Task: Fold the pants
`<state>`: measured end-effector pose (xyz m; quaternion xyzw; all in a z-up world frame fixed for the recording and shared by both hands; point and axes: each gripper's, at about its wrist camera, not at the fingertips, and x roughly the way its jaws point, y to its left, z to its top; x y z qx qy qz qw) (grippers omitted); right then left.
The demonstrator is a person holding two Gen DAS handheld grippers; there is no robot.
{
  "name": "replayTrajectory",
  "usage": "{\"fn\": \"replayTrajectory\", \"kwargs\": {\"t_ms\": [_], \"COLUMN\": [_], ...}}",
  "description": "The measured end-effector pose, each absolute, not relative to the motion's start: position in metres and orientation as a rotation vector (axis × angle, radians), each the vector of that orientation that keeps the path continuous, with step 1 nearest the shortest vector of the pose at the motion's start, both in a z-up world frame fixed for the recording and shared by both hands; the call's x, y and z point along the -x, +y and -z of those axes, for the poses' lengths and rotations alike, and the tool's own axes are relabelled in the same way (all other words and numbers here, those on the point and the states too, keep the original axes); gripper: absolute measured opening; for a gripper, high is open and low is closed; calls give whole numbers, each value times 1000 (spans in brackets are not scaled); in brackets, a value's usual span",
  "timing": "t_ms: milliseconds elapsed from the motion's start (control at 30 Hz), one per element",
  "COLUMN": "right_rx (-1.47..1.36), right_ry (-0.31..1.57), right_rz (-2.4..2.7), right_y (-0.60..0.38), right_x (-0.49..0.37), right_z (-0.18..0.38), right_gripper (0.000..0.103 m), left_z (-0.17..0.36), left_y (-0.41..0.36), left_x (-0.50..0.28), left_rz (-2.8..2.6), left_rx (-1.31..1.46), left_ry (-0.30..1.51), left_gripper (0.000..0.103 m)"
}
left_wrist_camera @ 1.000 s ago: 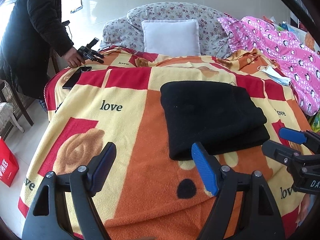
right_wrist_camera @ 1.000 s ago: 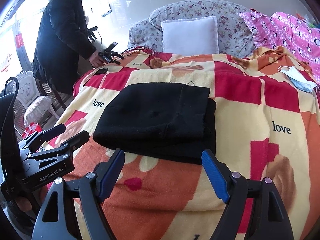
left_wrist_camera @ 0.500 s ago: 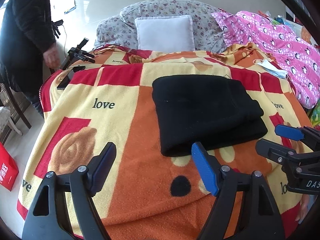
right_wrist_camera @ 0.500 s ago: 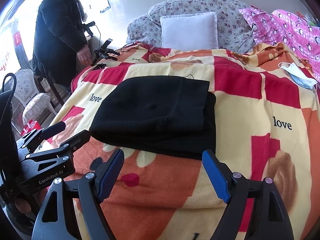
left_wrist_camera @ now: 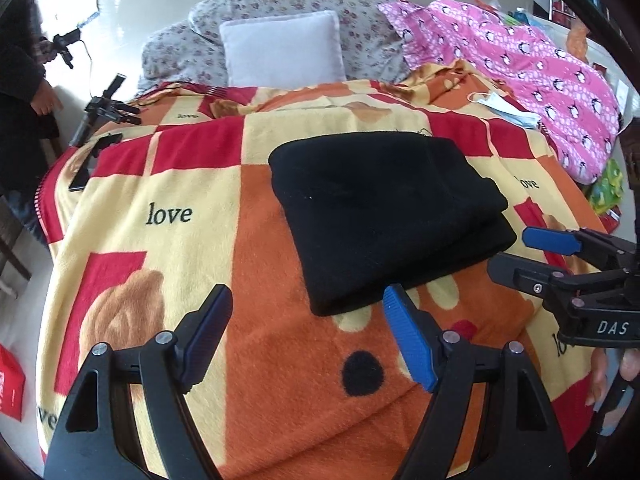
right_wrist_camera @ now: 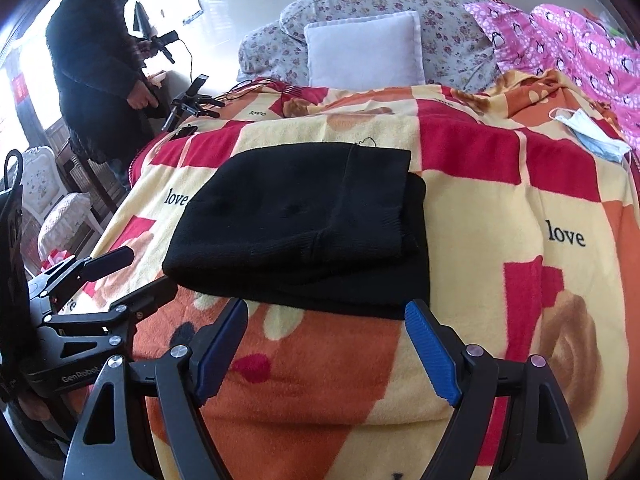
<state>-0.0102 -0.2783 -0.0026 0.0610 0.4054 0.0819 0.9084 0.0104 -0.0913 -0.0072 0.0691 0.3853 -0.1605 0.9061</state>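
The black pants (left_wrist_camera: pixel 384 208) lie folded into a thick rectangle on the patterned blanket (left_wrist_camera: pixel 192 248); they also show in the right wrist view (right_wrist_camera: pixel 304 220). My left gripper (left_wrist_camera: pixel 308 320) is open and empty, just short of the fold's near left corner. My right gripper (right_wrist_camera: pixel 326 332) is open and empty, just in front of the fold's near edge. The right gripper also shows at the right of the left wrist view (left_wrist_camera: pixel 532 252), and the left gripper at the left of the right wrist view (right_wrist_camera: pixel 132 272).
A white pillow (left_wrist_camera: pixel 282 48) and floral bedding (right_wrist_camera: pixel 360 8) lie at the bed's head. Pink penguin clothing (left_wrist_camera: pixel 520 68) and a face mask (right_wrist_camera: pixel 592 136) lie at the right. A person in black (right_wrist_camera: pixel 96 76) stands at the left by a spare gripper (left_wrist_camera: pixel 104 110) and a phone (left_wrist_camera: pixel 86 168).
Both grippers have drawn slightly nearer the folded pants and stayed open. The person at the left has let go of the spare gripper on the bed and stepped back.
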Motion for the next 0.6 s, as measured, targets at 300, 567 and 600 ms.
{"fn": "replayTrajectory", "kwargs": {"t_ms": [300, 567, 600], "right_rx": [-144, -143, -144], "right_ry": [862, 861, 862], "right_rz": [-85, -48, -46], "right_y": [-266, -258, -258], "right_x": [2, 0, 1], "right_z": [8, 3, 4], "right_gripper": [82, 82, 82], "left_z": [11, 10, 11], "left_y": [-81, -84, -85], "left_x": [-33, -41, -41], "left_rz": [434, 473, 470], "left_rx": [-193, -203, -204], "left_ry": [835, 828, 828], "left_gripper": [81, 81, 81]}}
